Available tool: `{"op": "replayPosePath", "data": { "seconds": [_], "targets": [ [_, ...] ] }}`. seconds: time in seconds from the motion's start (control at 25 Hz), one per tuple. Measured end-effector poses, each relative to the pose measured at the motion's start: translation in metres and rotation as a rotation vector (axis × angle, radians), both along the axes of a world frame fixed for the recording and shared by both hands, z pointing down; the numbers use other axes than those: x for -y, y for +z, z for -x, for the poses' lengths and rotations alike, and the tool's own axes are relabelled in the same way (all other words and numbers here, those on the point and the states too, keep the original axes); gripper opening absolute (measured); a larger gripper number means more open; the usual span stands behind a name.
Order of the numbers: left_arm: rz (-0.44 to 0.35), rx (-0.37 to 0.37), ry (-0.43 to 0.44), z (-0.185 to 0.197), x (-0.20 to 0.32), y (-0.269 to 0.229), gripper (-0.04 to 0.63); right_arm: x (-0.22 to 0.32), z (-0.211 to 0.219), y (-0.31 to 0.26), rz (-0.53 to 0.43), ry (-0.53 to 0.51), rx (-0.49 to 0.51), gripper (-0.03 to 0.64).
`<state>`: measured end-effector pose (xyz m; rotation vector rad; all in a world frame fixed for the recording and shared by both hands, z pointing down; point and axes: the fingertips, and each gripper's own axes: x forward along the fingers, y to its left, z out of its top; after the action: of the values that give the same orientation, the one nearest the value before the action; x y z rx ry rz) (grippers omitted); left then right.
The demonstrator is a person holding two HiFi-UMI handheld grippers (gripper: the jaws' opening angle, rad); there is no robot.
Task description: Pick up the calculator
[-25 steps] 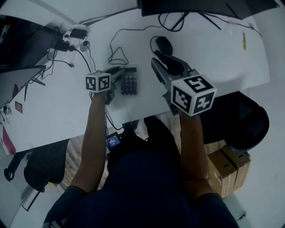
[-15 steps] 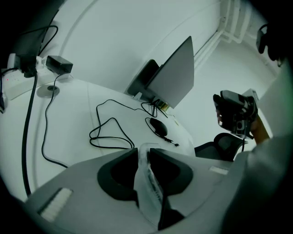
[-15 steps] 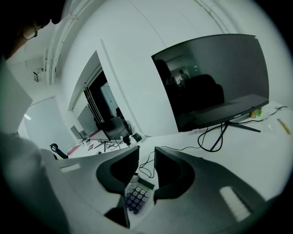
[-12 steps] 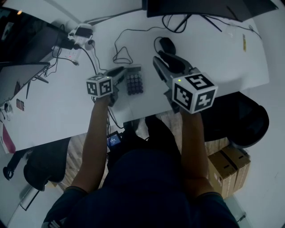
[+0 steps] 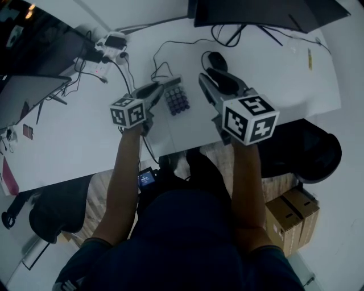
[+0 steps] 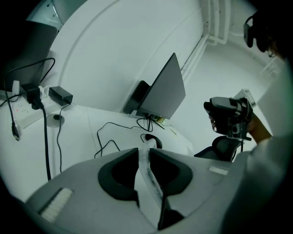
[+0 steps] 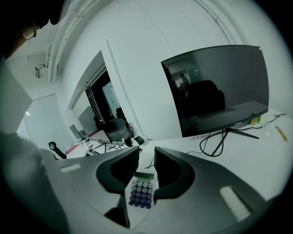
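Observation:
The calculator (image 5: 177, 99), pale with dark keys, is held off the white desk (image 5: 284, 74) by its left edge in my left gripper (image 5: 161, 89). In the left gripper view the jaws (image 6: 145, 157) are shut on it, and the calculator (image 6: 150, 176) shows edge-on as a thin pale strip. My right gripper (image 5: 211, 79) hovers just right of it, open and holding nothing. In the right gripper view the calculator (image 7: 142, 192) shows key side up beyond the gap of the right gripper (image 7: 147, 157).
A black mouse (image 5: 212, 58) lies just beyond the right gripper. A large monitor (image 5: 267, 11) stands at the back, with loose cables (image 5: 162, 71) and a power strip (image 5: 108, 42) to the left. A dark screen (image 5: 28, 51) stands far left; a chair (image 5: 315, 153) and a cardboard box (image 5: 293, 219) sit off the desk.
The calculator lay on the desk beside the left gripper; now the left gripper holds it tilted and raised. The right gripper has barely moved.

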<state>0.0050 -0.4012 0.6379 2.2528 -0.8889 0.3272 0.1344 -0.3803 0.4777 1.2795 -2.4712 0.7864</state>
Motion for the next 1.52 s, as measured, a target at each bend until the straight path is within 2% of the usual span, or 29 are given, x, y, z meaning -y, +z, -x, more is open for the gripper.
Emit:
{"op": "replayPosePath", "data": {
  "seconds": [1.0, 1.52],
  "targets": [
    [-0.303, -0.067, -0.009, 0.049, 0.002, -0.163, 0.072, -0.022, 0.039, -0.082, -0.149, 0.006, -0.05, 0.087],
    [-0.462, -0.1, 0.01, 0.069, -0.016, -0.251, 0.072, -0.042, 0.065, -0.152, -0.341, -0.051, -0.05, 0.087]
  ]
}}
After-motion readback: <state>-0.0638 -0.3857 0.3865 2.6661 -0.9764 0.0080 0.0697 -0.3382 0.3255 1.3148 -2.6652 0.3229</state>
